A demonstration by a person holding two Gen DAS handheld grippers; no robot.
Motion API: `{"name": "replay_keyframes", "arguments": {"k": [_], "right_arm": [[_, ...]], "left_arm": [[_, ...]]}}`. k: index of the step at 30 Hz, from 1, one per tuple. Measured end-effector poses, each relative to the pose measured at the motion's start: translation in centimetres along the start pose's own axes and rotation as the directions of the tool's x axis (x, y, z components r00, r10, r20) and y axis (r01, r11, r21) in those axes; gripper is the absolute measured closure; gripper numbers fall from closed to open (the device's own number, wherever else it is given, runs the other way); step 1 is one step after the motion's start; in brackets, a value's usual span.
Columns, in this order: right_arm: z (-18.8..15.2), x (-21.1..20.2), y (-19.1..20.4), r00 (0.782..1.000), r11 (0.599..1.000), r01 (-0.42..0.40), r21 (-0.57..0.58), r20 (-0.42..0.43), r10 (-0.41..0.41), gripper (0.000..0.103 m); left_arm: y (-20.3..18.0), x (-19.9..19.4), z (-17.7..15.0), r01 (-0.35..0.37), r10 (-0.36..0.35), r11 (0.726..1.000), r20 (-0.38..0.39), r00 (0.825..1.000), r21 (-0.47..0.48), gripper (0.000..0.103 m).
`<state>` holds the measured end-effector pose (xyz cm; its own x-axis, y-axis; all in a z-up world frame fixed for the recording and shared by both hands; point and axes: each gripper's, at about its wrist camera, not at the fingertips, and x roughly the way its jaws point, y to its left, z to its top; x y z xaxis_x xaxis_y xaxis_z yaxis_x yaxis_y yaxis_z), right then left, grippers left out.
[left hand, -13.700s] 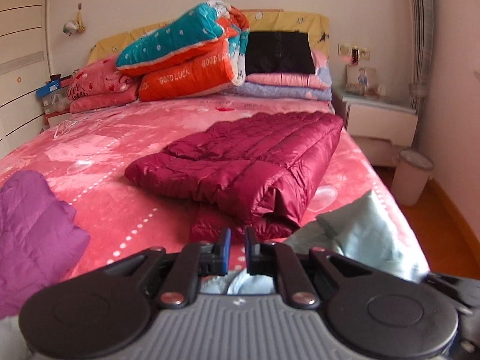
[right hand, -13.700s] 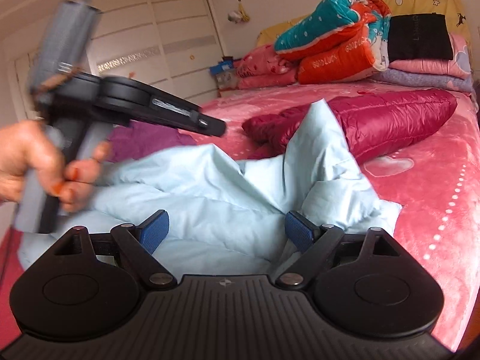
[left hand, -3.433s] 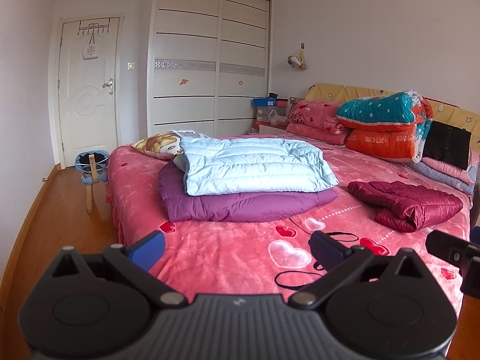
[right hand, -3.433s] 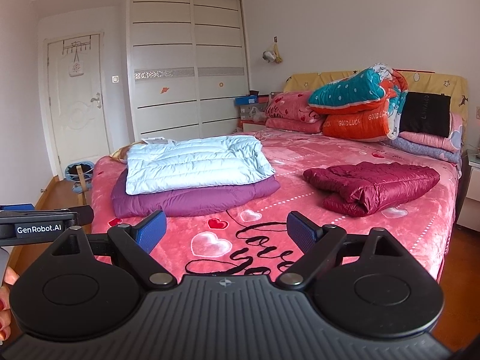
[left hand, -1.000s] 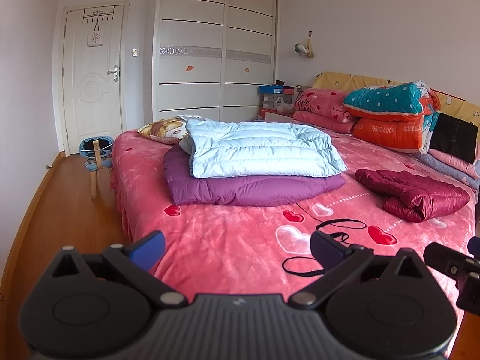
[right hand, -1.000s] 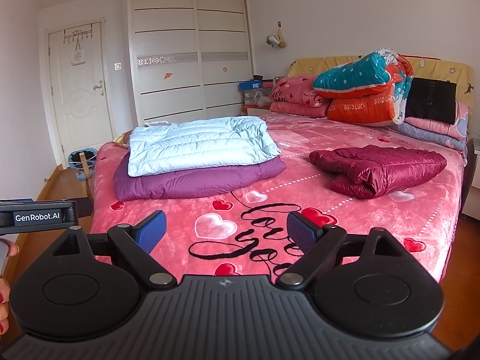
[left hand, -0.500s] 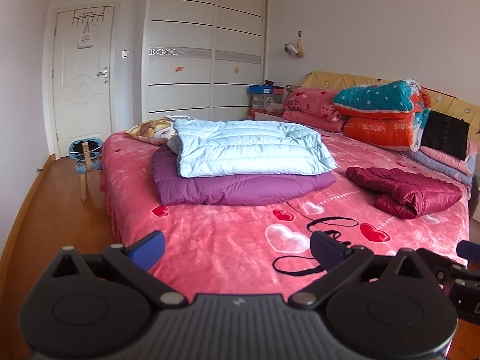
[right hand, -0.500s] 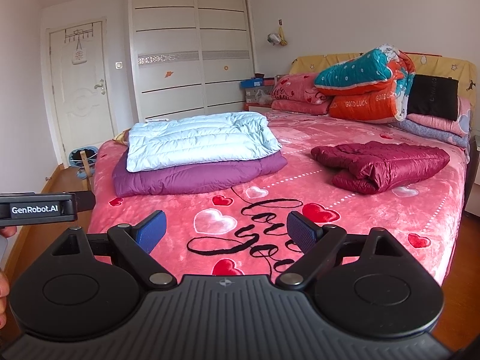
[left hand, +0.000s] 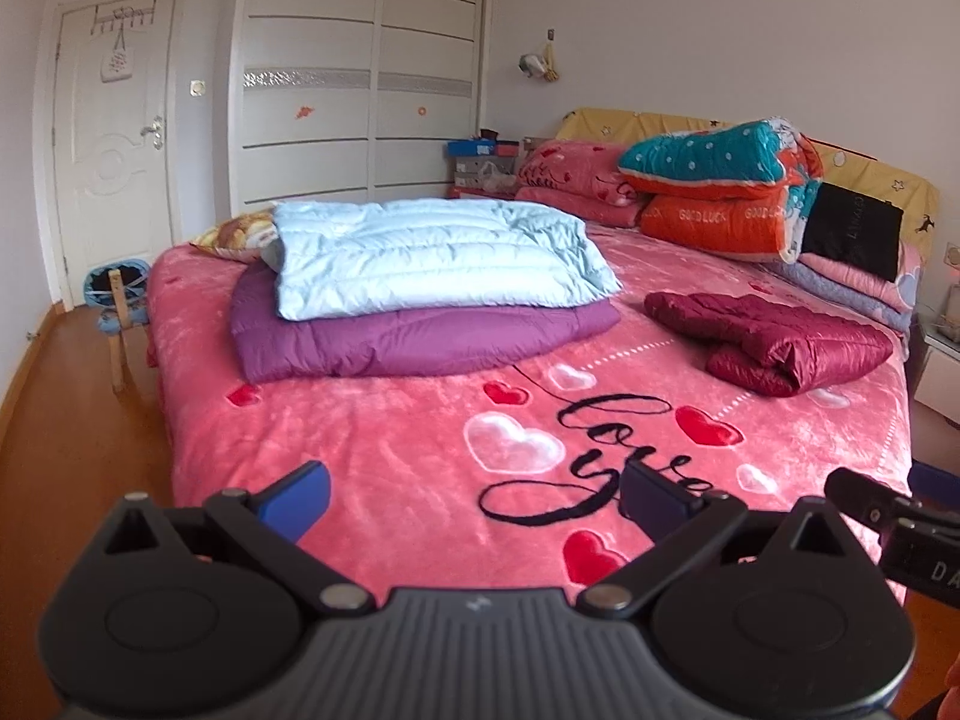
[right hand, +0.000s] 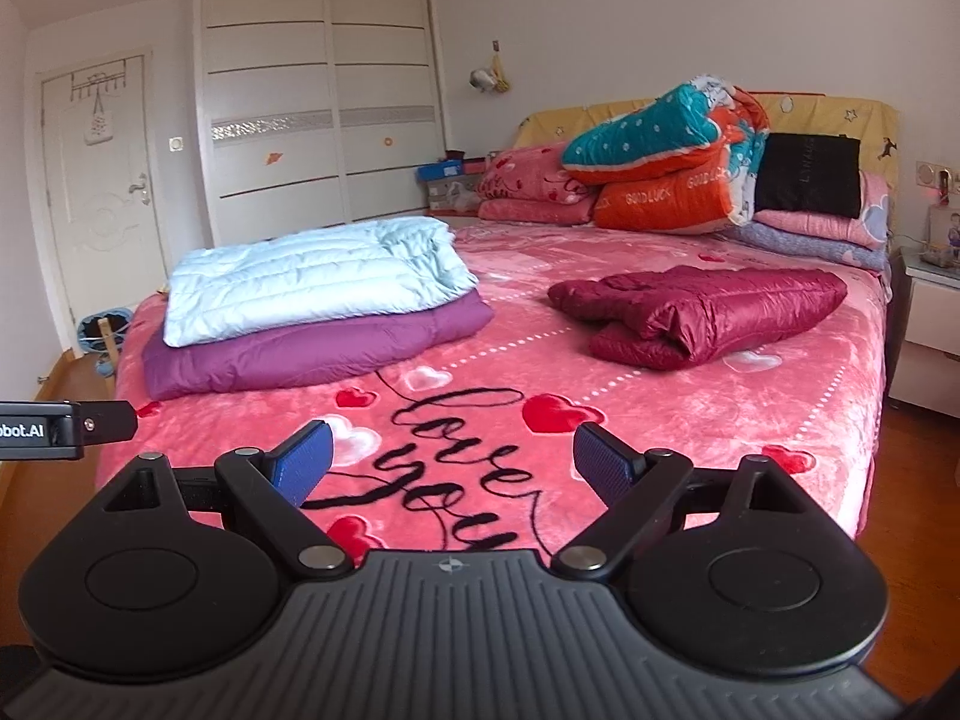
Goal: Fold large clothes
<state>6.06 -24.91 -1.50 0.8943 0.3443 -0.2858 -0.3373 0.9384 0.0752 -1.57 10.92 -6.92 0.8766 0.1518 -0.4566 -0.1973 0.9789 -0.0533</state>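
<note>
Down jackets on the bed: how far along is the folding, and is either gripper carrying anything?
Done: the light blue jacket lies folded on the folded purple jacket. In hand: nothing; the left gripper and the right gripper hang over the bed with jaws open and empty. Left: the maroon jacket lies apart, only loosely bundled, and probably needs a tidier fold or stacking.

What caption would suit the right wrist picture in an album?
Open right gripper over a pink bed: pale blue jacket stacked on a purple one, maroon jacket apart.
</note>
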Motion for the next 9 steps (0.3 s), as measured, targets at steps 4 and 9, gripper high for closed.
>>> {"name": "replay_keyframes", "arguments": {"k": [4,9], "right_arm": [[-0.2,1.2,-1.0,1.0,1.0,0.022,0.021,-0.018,-0.021,0.0],[-0.8,3.0,-2.0,0.997,0.997,0.072,0.031,-0.028,-0.071,0.0]], "left_arm": [[-0.9,1.8,-0.7,0.047,-0.047,0.999,-0.035,0.998,-0.005,0.001],[-3.1,4.3,-1.3,0.06,-0.057,0.997,-0.056,0.997,0.057,0.001]]}}
